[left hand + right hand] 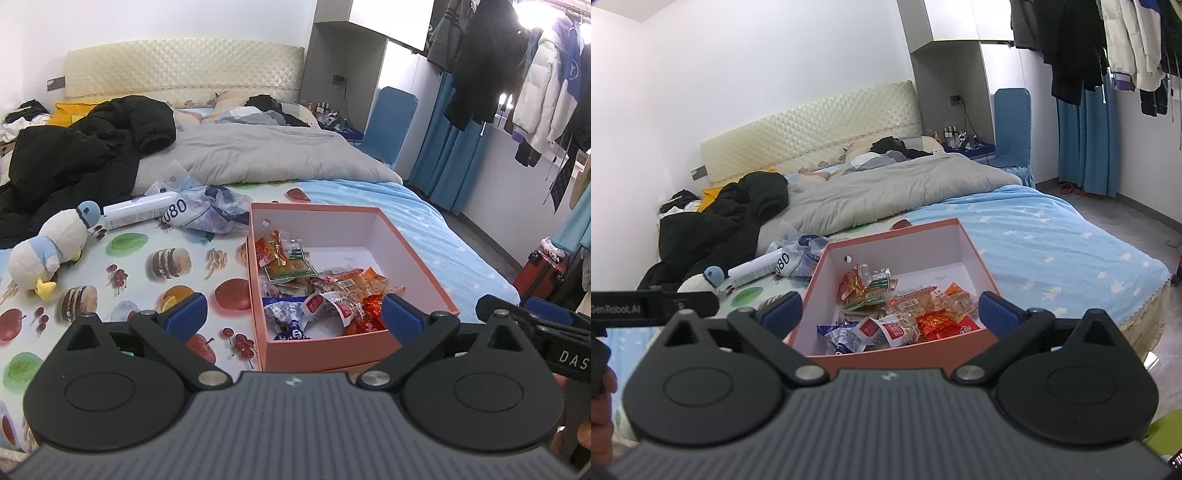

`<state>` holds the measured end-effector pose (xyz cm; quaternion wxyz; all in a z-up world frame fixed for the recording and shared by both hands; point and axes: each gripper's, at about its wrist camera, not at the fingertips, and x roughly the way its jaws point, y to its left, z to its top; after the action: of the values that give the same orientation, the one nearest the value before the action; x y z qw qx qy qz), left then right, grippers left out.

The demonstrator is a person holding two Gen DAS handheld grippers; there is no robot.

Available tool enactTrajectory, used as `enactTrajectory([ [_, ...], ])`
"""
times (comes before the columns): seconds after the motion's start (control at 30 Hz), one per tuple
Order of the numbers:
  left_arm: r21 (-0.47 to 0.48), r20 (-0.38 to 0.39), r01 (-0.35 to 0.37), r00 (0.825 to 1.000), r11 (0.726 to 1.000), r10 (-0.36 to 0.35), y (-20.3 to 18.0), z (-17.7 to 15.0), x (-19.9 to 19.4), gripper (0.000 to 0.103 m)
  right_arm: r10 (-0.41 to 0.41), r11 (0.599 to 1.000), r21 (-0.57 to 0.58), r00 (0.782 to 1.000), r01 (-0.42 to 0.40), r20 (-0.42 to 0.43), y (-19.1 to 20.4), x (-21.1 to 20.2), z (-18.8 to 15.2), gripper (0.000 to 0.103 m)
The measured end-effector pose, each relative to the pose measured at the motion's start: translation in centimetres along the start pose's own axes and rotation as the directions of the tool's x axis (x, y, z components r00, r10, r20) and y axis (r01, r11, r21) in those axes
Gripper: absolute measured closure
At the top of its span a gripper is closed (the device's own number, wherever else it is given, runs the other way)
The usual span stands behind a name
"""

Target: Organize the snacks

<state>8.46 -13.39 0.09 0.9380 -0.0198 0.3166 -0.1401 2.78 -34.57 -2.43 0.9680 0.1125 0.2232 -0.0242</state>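
An orange box (354,349) with a white inside sits on the bed's fruit-and-burger print sheet (147,280). Several snack packets (325,291), red, orange, green and blue-white, lie piled in its near half. My left gripper (291,314) hovers just short of the box, open, with nothing pressed between its blue pads (184,314). The right gripper's black finger (535,325) shows at the right edge. In the right wrist view the same box (905,354) and snack packets (886,295) lie ahead, and my right gripper (886,314) is open and holds nothing. The left gripper's arm (653,299) shows at the left.
Left of the box lie a plush duck (48,243), a white bottle (140,212) and a crumpled plastic bag (210,210). A black jacket (74,147) and grey duvet (258,151) cover the far bed. A red suitcase (543,273) and hanging clothes (498,74) are at the right.
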Motion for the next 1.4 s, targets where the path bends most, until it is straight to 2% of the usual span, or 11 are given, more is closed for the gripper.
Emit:
enactTrajectory([
  [0.23,-0.013,-0.021,-0.011,1.0,1.0,0.01,0.2,-0.1,-0.2,0.001,0.004,1.0,-0.008,1.0,-0.004,-0.003,0.3,-0.2,0.0,0.0],
  [0.63,-0.039,0.002,0.009,1.0,0.999,-0.009,0.2,-0.1,-0.9,0.001,0.005,1.0,-0.01,1.0,-0.005,0.003,0.1,-0.2,0.1,0.0],
  [0.93,-0.036,0.006,-0.013,1.0,0.999,0.014,0.5,0.1,-1.2,0.001,0.009,1.0,-0.009,1.0,-0.009,0.003,0.2,-0.2,0.1,0.0],
  [1.4,-0.03,0.008,-0.011,1.0,0.999,0.011,0.3,0.2,-1.5,0.001,0.007,1.0,-0.015,1.0,-0.007,0.004,0.6,-0.2,0.2,0.0],
])
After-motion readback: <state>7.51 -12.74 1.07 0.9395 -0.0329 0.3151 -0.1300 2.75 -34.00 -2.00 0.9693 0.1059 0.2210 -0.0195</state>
